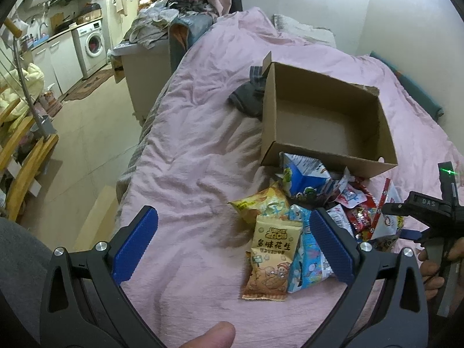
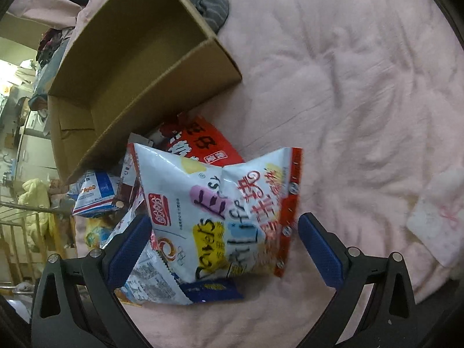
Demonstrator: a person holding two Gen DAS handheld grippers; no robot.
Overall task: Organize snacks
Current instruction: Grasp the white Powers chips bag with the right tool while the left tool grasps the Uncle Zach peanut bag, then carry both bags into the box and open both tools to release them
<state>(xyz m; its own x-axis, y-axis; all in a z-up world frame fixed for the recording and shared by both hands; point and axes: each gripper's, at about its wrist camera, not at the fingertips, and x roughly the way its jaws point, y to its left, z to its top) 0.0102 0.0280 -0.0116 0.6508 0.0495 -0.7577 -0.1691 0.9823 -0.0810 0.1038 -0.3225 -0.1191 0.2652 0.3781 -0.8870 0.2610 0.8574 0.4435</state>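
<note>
1. Several snack packets lie heaped on the pink bed cover (image 1: pixel 188 174), just in front of the empty cardboard box (image 1: pixel 327 116), touching its near wall; none is inside yet

2. One large white chip bag (image 2: pixel 223 217), creased down its middle, sits between the fingers of the right gripper (image 2: pixel 224 249); the jaws stand wide apart and the right pad (image 2: pixel 322 252) is clear of the bag, so nothing is gripped

3. The left gripper (image 1: pixel 232 249) is also spread open and empty, poised over the peanut packet (image 1: pixel 271 258) and the blue packet (image 1: pixel 307 258) beside it

4. Risks, as I judge them:
   - the puffy bag may slide or pop out as the jaws close, since slick film gives little hold
   - closing low could catch the white packet with the serrated edge (image 2: pixel 153 278) underneath, lifting two at once
   - the soft bed lets packets sink and shift under pressure
   - the box is light and may tip or scoot if a bag strikes its wall
   - the two grippers work near each other and could collide
</note>
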